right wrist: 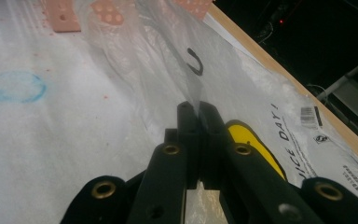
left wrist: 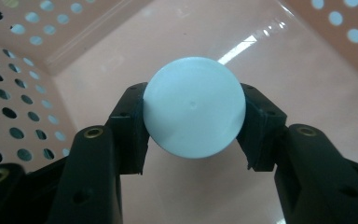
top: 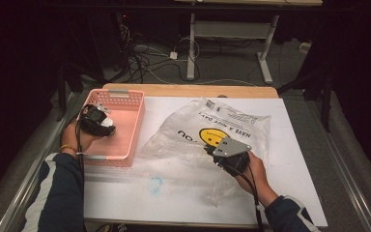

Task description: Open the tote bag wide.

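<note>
Bag (top: 207,140) film is pinched in my right claw (right wrist: 199,112), lifting its mouth open, while my left claw (left wrist: 193,121) clamps a white ball (left wrist: 193,106) inside the pink basket (top: 125,104).

Both sleeves (top: 60,193) are dark navy with a white side stripe, and a yellow band circles the left wrist (top: 68,147). The grippers are black with brass-ringed screw holes (left wrist: 93,133); the right gripper (right wrist: 198,116) carries a grey three-cornered plate (top: 231,147) and trails a black cable (top: 256,203).
</note>
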Available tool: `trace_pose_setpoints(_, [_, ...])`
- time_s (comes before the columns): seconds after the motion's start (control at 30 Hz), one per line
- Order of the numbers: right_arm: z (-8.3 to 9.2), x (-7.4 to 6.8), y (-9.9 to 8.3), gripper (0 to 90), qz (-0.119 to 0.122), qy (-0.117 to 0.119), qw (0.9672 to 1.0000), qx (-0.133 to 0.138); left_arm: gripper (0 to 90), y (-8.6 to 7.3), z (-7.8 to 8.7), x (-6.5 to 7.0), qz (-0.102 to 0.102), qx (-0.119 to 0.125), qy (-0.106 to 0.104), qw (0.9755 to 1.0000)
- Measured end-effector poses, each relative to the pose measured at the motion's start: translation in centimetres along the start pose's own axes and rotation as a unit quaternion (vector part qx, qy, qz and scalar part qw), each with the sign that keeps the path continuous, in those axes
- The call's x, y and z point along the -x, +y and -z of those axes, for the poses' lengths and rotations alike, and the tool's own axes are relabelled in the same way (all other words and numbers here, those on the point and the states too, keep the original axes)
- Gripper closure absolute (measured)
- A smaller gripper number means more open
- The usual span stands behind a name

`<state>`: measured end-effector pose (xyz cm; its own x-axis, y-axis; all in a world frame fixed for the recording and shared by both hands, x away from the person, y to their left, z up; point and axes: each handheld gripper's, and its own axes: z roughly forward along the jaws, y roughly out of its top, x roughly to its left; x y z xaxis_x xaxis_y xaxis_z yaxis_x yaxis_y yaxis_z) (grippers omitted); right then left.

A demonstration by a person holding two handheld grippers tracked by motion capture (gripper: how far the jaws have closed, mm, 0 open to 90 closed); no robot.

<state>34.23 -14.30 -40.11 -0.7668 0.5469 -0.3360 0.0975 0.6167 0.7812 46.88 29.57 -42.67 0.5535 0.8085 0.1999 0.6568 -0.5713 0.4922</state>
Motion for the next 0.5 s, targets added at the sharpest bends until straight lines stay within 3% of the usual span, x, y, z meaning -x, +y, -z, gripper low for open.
trace_pose_setpoints(0.23, [-0.2, -0.3, 0.2, 90.0, -0.003, 0.006, 1.0, 0.002, 48.2, -0.4, 1.3, -0.5, 0.017, 0.04, 0.02, 0.9989])
trace_pose_setpoints(0.4, [-0.2, -0.2, 0.2, 90.0, -0.008, 0.012, 0.9999, 0.004, 48.2, -0.4, 2.4, -0.1, 0.02, 0.081, 0.033, 0.996])
trace_pose_setpoints(0.5, [0.0, -0.2, 0.3, 90.0, -0.009, 0.013, 0.9998, 0.007, 48.3, -0.4, 3.1, 0.2, 0.024, 0.108, 0.022, 0.9936])
